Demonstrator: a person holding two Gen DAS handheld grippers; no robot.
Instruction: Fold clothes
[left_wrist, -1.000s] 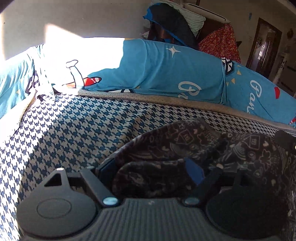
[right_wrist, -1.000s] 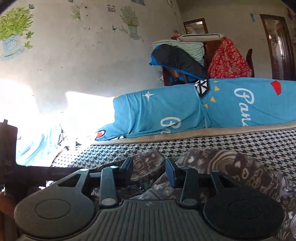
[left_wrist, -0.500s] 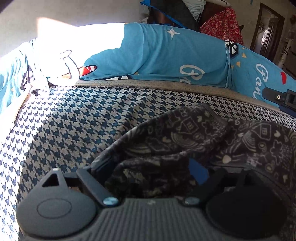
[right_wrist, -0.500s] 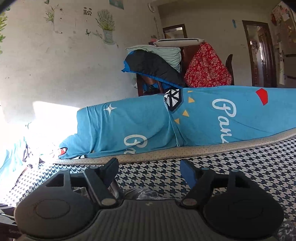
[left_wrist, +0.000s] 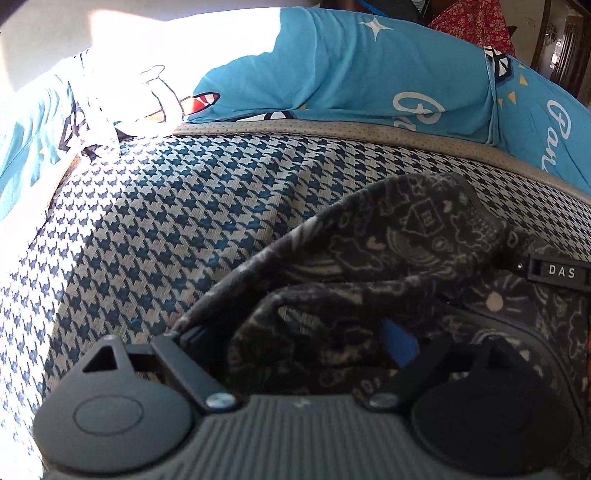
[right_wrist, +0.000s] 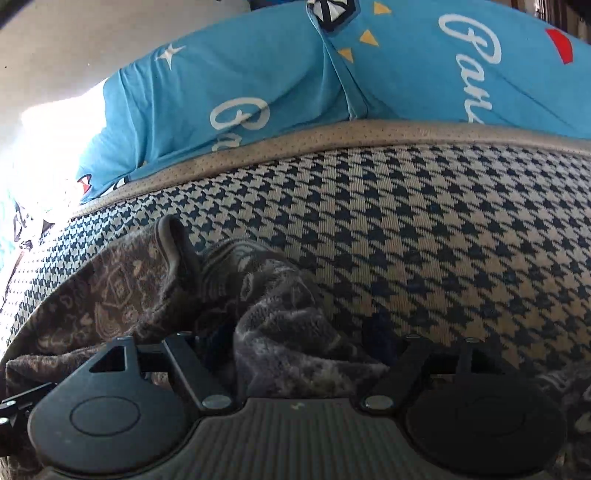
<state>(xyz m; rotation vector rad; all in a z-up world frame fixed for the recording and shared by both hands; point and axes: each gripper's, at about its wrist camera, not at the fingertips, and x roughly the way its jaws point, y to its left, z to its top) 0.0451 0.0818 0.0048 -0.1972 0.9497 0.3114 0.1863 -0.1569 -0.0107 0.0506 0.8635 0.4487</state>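
Bare houndstooth mattress (left_wrist: 166, 221) lies open left of the crumpled dark garment (left_wrist: 388, 266); blue pillows (left_wrist: 369, 66) wall its far edge.

One dark patterned garment (left_wrist: 388, 258), two blue cushions (left_wrist: 369, 70), one houndstooth seat (left_wrist: 166, 221), two tongs (left_wrist: 299, 339).

garment (left_wrist: 399, 258) lies bunched on the mattress (left_wrist: 166, 221), at its near edge | pillows (left_wrist: 351, 74) lie in a row behind the garment, along the mattress's far side | left gripper (left_wrist: 299, 339) over the garment's left part | right gripper (right_wrist: 295, 343) over its right part
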